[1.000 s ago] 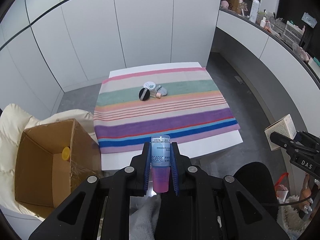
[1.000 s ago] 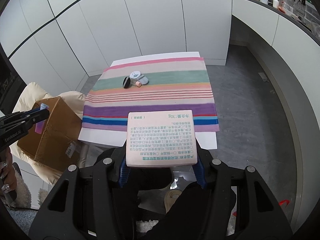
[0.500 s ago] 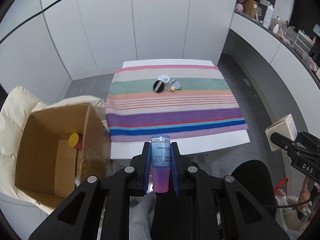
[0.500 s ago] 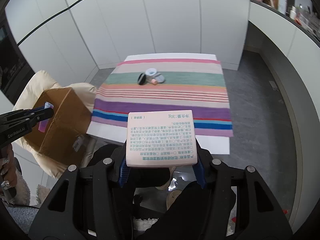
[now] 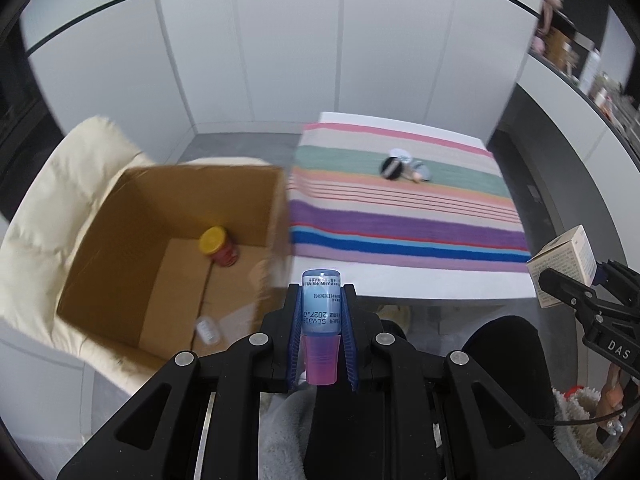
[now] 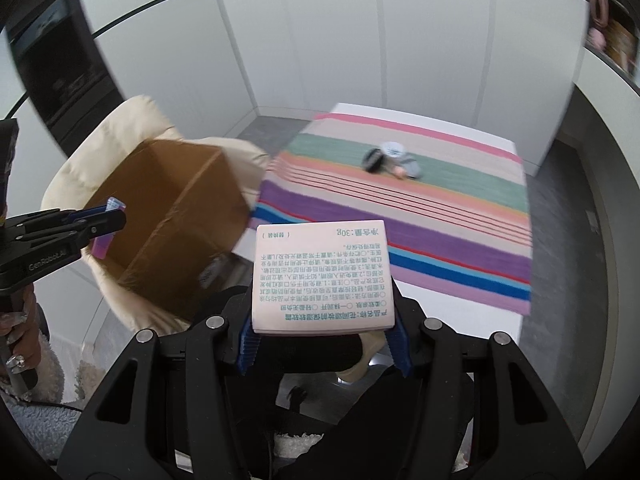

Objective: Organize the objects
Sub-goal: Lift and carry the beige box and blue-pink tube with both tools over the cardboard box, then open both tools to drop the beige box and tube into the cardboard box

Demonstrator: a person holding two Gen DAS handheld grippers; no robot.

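Note:
My left gripper [image 5: 321,300] is shut on a small tube [image 5: 321,308] with a pale blue body and a pink cap, held in the air near the right front corner of an open cardboard box [image 5: 120,248]. Inside the box lie a red jar with a yellow lid [image 5: 219,246] and a small white container [image 5: 207,330]. My right gripper [image 6: 322,320] is shut on a pale pink printed carton [image 6: 322,276], held above the table's near edge. The left gripper [image 6: 100,222] also shows at the left of the right wrist view.
The box rests on a cream padded chair [image 5: 48,200]. To the right stands a white table [image 5: 440,284] under a striped cloth [image 5: 400,216], with a small cluster of cosmetics [image 5: 404,166] near its far side. A grey counter [image 5: 580,128] runs along the right wall.
Both grippers have swung to the left, each keeping its hold. The cardboard box has come toward the middle of both views and its inside now shows more fully.

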